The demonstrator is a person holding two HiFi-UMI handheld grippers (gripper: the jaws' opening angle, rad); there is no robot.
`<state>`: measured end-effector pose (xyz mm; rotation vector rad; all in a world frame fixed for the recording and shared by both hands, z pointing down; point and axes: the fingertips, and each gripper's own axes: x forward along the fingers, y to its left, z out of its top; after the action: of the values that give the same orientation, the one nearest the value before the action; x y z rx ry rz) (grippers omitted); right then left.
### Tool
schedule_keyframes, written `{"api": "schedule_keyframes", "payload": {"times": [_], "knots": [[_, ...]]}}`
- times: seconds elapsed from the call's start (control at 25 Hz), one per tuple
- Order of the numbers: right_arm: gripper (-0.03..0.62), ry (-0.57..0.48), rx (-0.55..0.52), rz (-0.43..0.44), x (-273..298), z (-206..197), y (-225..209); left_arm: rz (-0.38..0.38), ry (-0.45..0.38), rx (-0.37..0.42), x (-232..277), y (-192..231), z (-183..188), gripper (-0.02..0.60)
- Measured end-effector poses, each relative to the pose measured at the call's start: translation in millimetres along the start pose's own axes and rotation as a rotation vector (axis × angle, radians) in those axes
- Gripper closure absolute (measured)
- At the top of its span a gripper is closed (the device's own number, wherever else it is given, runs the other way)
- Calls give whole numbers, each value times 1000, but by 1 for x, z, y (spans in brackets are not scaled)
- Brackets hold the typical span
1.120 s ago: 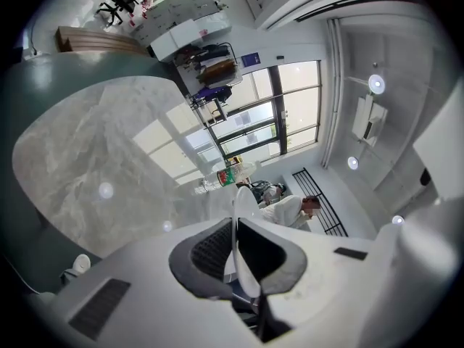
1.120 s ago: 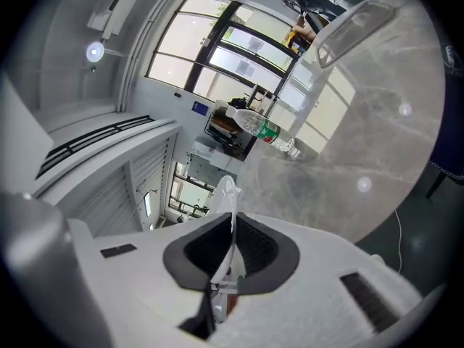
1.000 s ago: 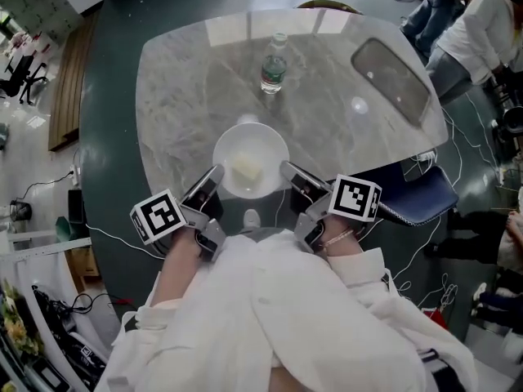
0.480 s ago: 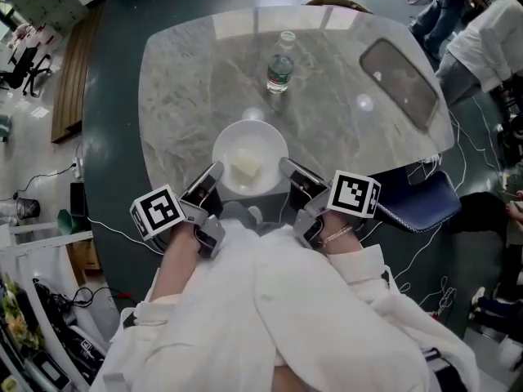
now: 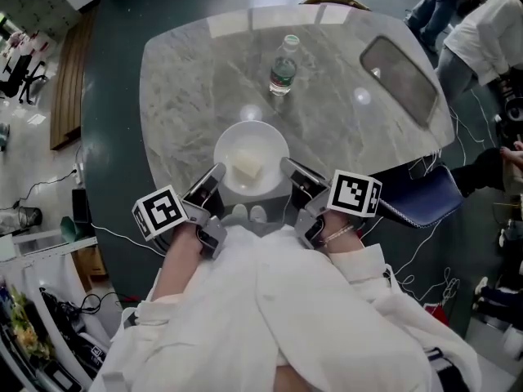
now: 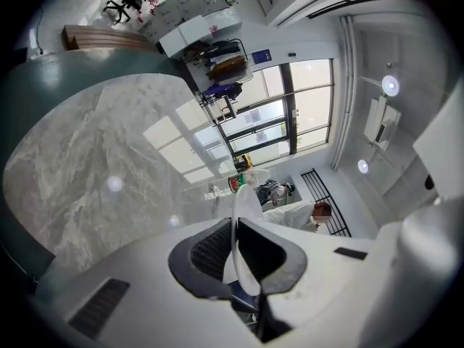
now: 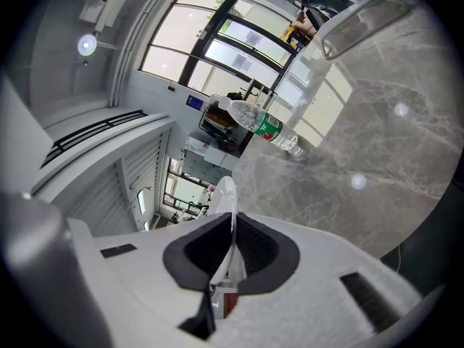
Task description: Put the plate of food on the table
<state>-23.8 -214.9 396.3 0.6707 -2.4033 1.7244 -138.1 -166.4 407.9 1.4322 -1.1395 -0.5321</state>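
Note:
A white plate (image 5: 251, 158) with a pale block of food (image 5: 247, 168) in its middle is over the near edge of the grey marble table (image 5: 188, 80). My left gripper (image 5: 216, 172) is shut on the plate's left rim, my right gripper (image 5: 286, 167) on its right rim. In the left gripper view the thin plate (image 6: 242, 249) rim stands edge-on between the black pads of my left gripper (image 6: 238, 256). The right gripper view shows the plate (image 7: 228, 209) rim pinched the same way in my right gripper (image 7: 230, 256).
A clear water bottle (image 5: 283, 65) with a green label stands at the table's far middle; it also shows in the right gripper view as the bottle (image 7: 264, 127). A dark blue chair (image 5: 421, 196) is at the right. People stand at the far right. Cables lie on the floor.
The plate and both grippers have hardly shifted relative to the table. The view has drifted slightly; a person at the right edge has moved.

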Motion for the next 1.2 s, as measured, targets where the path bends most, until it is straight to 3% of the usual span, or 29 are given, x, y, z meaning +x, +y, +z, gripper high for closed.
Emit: {"api": "schedule_keyframes", "payload": {"times": [0.52, 0.8, 1.2], "knots": [[583, -5, 41, -84, 3, -9, -16, 24, 70, -30, 5, 13, -3, 551], [583, 5, 73, -139, 4, -18, -33, 52, 124, -16, 9, 28, -12, 551], [583, 47, 115, -210, 19, -29, -68, 103, 182, -60, 24, 61, -16, 551]]}}
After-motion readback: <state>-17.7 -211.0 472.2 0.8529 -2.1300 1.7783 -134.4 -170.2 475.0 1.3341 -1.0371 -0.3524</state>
